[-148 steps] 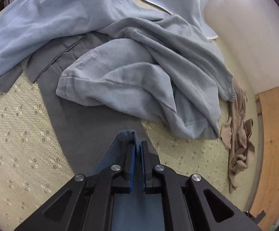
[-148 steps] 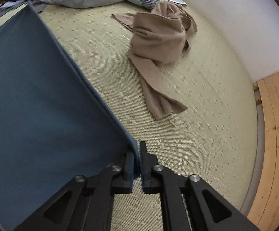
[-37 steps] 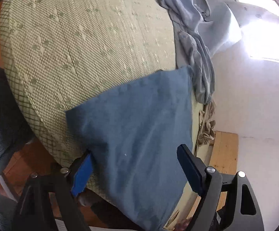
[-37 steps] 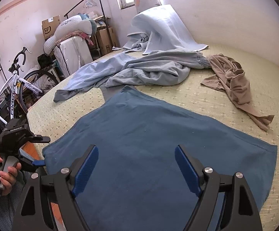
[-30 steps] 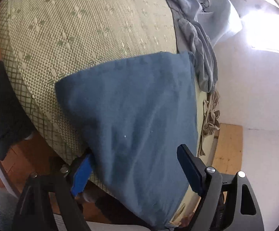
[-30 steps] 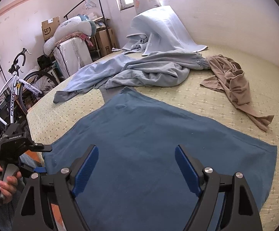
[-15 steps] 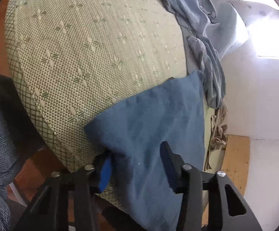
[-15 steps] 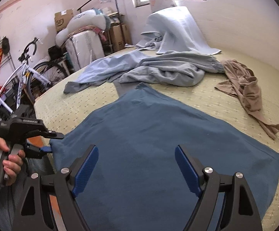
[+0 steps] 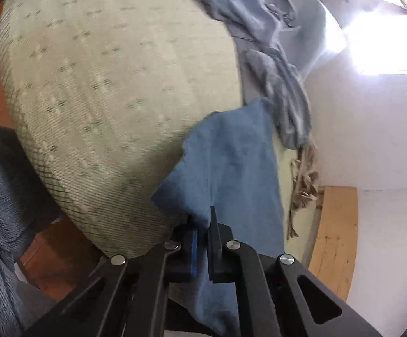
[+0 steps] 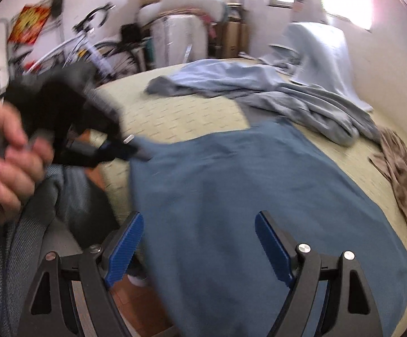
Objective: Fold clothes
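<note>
A dark blue cloth lies spread over the woven mat of the bed, its near part hanging off the bed's edge. My left gripper is shut on the near left corner of the blue cloth, which rises slightly from the mat. In the right wrist view that left gripper shows blurred at the cloth's left corner, held by a hand. My right gripper stands open over the cloth's near edge, nothing between its fingers.
Light blue-grey garments lie piled at the far side of the bed. A tan garment lies at the right. A bicycle, boxes and a white appliance stand beyond the bed. A wooden frame edge runs along the right.
My left gripper has shut on the blue cloth's corner and begun lifting it. The right gripper stays open and has swung left, with motion blur.
</note>
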Available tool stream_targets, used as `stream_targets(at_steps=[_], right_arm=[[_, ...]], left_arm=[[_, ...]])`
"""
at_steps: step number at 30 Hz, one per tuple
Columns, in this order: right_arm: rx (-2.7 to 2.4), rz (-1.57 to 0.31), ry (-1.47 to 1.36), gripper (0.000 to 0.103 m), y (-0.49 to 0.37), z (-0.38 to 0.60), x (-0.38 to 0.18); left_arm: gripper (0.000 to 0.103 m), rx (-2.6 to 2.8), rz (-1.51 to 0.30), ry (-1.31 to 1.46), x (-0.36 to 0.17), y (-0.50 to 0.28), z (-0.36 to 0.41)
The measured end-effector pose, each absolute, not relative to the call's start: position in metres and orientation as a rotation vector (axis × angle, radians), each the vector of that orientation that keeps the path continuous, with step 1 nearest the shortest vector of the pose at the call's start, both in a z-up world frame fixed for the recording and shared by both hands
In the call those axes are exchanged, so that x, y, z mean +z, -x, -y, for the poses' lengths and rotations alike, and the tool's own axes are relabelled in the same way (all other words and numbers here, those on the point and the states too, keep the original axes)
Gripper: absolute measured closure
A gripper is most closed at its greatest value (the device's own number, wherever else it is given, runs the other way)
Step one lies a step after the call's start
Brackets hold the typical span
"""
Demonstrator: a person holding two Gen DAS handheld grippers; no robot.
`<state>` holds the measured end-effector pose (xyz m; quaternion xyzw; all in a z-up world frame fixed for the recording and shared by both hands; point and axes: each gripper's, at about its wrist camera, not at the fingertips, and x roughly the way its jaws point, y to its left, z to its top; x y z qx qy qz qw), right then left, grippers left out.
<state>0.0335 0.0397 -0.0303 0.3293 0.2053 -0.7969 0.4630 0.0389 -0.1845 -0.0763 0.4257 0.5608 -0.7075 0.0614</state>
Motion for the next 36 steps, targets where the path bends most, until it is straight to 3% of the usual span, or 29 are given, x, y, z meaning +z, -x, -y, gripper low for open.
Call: stream_targets(at_steps=[6, 17, 36], right_arm=[[-1.992, -0.623, -0.765, 0.018, -0.057, -0.008, -0.044], [-2.148, -1.003, -0.835, 0.023, -0.050, -0.062, -0.084], [-2.358, -1.456, -0.943, 0.024, -0.073, -0.229, -0.100]], left_arm=[[0.100, -2.187, -1.722, -1.289, -0.058, -0.032, 0.183], [0.100, -2.199, -1.753, -1.283, -0.044, -0.029, 0.188], [0.100, -2.233, -1.707, -1.290, -0.022, -0.016, 0.179]])
